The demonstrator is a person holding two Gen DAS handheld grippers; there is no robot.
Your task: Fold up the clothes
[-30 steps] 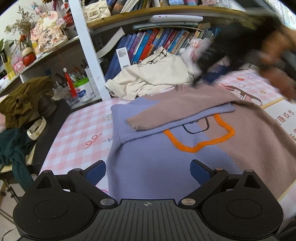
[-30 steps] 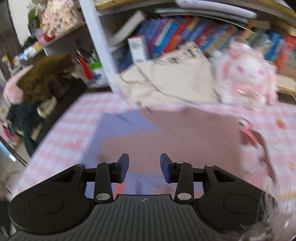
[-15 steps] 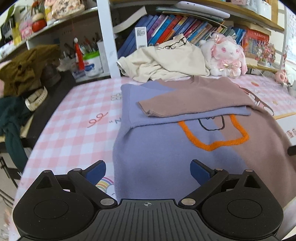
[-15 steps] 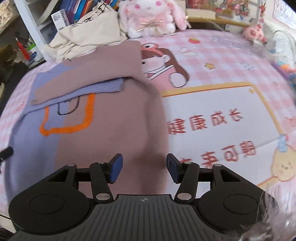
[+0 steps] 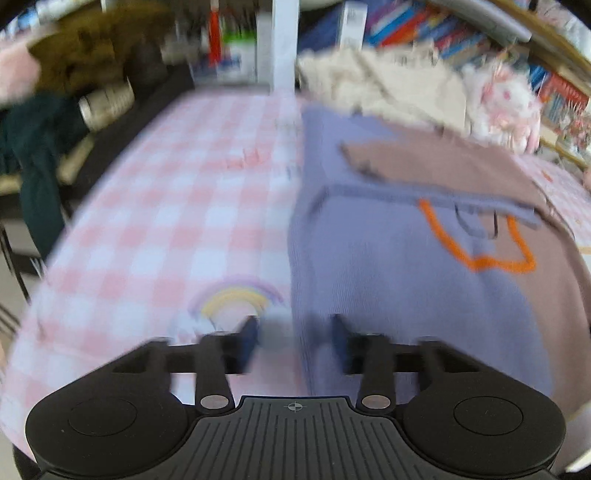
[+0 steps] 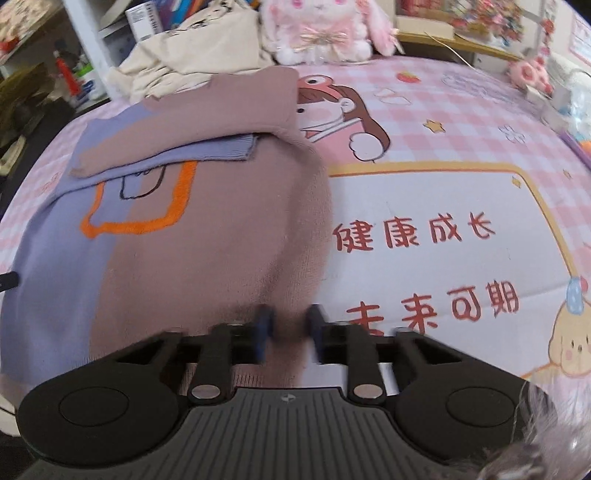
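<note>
At the tabletop's (image 5: 155,229) near edge lies the sweater (image 6: 207,236): the left claw (image 5: 293,341), closing, straddles its lilac hem corner; the right claw (image 6: 289,332), closing, pinches its brown hem.

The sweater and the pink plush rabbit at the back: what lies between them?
In the right wrist view, a crumpled cream garment lies between the sweater and the plush rabbit, against the sweater's far edge.

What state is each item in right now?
Sweater: flat on mat, both sleeves folded across chest.
Left gripper: closing, sweater's hem corner between jaws.
Right gripper: closing, hem between jaws.
Cream garment: crumpled, unfolded.
Plush rabbit: upright.
</note>
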